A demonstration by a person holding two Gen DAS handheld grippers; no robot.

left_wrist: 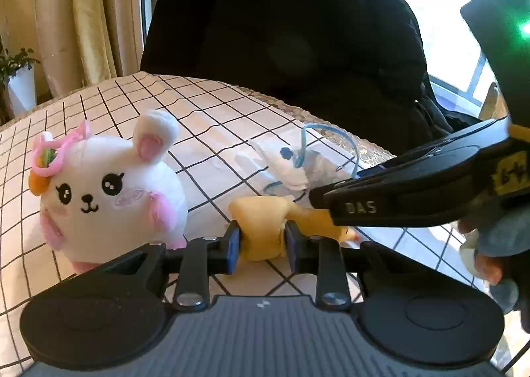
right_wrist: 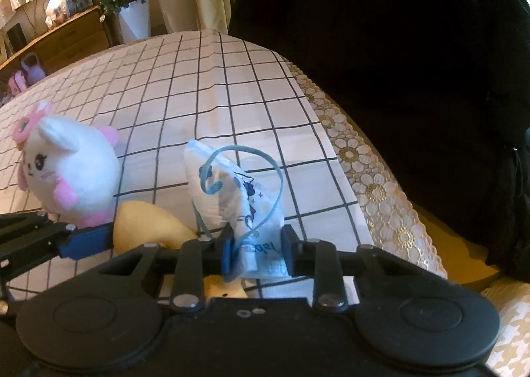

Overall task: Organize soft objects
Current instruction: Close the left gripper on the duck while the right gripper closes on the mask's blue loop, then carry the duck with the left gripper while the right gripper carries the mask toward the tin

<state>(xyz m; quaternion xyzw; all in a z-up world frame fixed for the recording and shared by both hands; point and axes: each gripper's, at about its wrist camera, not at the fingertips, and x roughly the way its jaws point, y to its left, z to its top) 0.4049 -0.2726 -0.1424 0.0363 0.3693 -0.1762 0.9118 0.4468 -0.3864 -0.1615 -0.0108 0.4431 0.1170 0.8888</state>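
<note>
Left gripper [left_wrist: 261,241]: pinching the yellow plush [left_wrist: 265,228] at the near edge, jaws narrow on its middle.
Right gripper [right_wrist: 255,249]: clamping the printed pouch [right_wrist: 232,191]; blue cord [right_wrist: 265,178] is looping loose.
Advice: lifting slowly is looking wise, keeping the cord clear.
Checked cloth [right_wrist: 205,88]: covering the table.
White bunny [left_wrist: 109,191]: sitting left, round, pink-eared.

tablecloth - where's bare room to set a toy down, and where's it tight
Free: the checked tablecloth behind the white bunny plush and the small printed pouch, out to the lace edge. Crowded: the near side, where bunny, yellow plush, pouch and both grippers bunch together.
</note>
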